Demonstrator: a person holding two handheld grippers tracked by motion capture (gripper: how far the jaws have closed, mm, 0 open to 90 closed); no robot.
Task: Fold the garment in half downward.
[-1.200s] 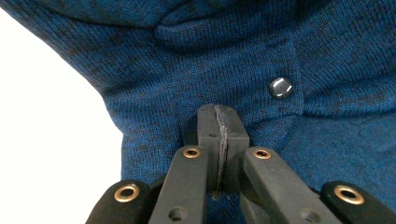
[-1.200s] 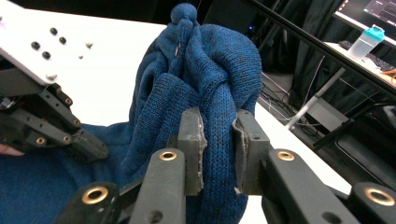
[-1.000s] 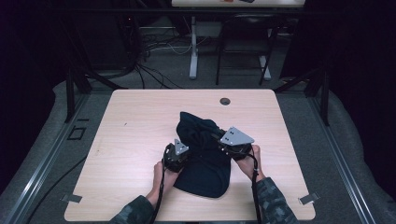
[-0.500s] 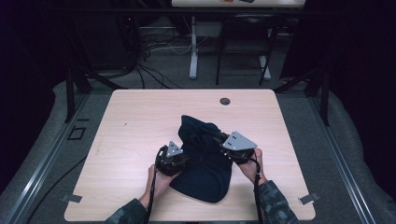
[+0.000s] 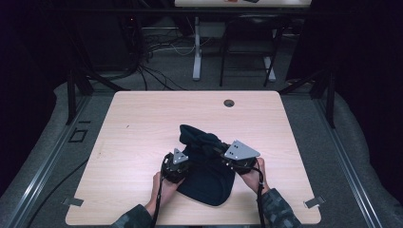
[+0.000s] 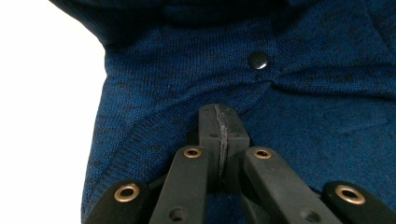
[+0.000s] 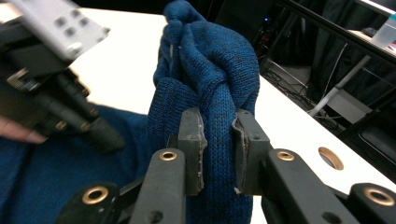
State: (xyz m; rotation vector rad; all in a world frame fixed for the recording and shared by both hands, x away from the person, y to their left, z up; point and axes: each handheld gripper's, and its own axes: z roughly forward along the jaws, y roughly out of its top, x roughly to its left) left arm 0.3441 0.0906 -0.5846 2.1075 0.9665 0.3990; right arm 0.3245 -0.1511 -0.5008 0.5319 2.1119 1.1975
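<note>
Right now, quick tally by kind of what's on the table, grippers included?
Dark blue knit garment: 1
Hand-held grippers: 2, the left hand-held gripper pinching a thin fold, the right hand-held gripper clamped on a thick bunched roll
Snap button on the knit: 1
Round hole in the tabletop: 1
Total: 5

Right gripper [image 7: 218, 149]: 2 black jaws rising from the bottom edge, clamped on a thick bunched fold of blue knit garment [image 7: 210, 70], cloth pressed between both pads. Fold standing upright above the jaws, twisted at the top. More blue knit spread flat at lower left. Left gripper [image 7: 51, 79] at upper left, grey plate on top, tip touching the cloth. Pale wooden surface [image 7: 289, 135] behind, round hole at right.
</note>
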